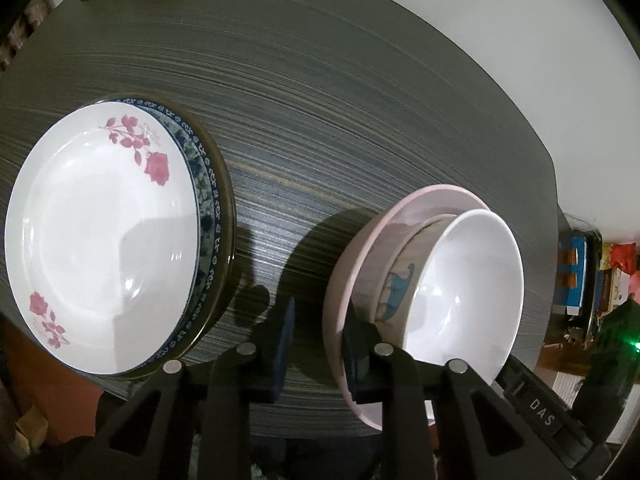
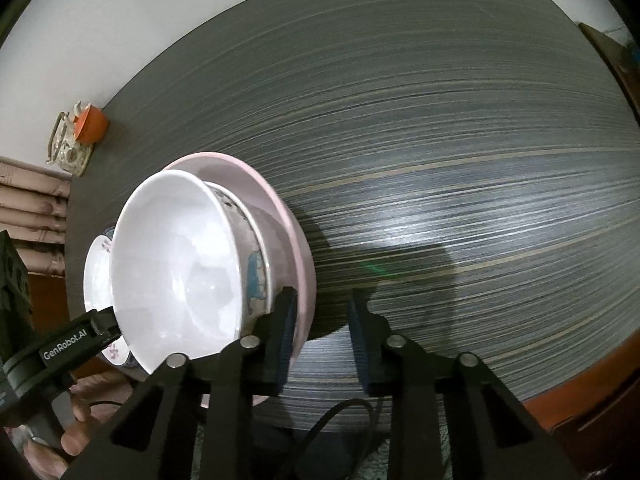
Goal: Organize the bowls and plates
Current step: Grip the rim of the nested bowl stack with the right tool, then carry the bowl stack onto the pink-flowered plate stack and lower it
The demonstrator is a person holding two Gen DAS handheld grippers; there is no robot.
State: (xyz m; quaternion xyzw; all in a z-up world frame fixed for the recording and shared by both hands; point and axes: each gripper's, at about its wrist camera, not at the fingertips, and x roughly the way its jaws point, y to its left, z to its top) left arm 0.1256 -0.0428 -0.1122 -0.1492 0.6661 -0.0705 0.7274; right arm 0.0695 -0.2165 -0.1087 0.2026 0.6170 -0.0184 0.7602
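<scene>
A stack of plates (image 1: 100,232) sits on the dark table at the left, a white rose-patterned plate on top of a blue-rimmed one. A stack of bowls stands to its right: a white bowl (image 1: 460,292) inside a grey bowl with a blue drawing (image 1: 394,280), inside a pink bowl (image 1: 340,280). My left gripper (image 1: 316,344) is open, its right finger (image 1: 360,352) at the pink bowl's rim, inside it. My right gripper (image 2: 322,340) is open, its left finger (image 2: 282,336) inside the pink bowl (image 2: 296,240). The white bowl (image 2: 176,276) fills the left of the right wrist view.
The dark striped table (image 2: 460,160) stretches far and right. An orange cup (image 2: 91,123) on a patterned cloth sits at the far left corner. The rose plate (image 2: 96,268) shows behind the bowls. Shelves with clutter (image 1: 592,276) stand beyond the table's right edge.
</scene>
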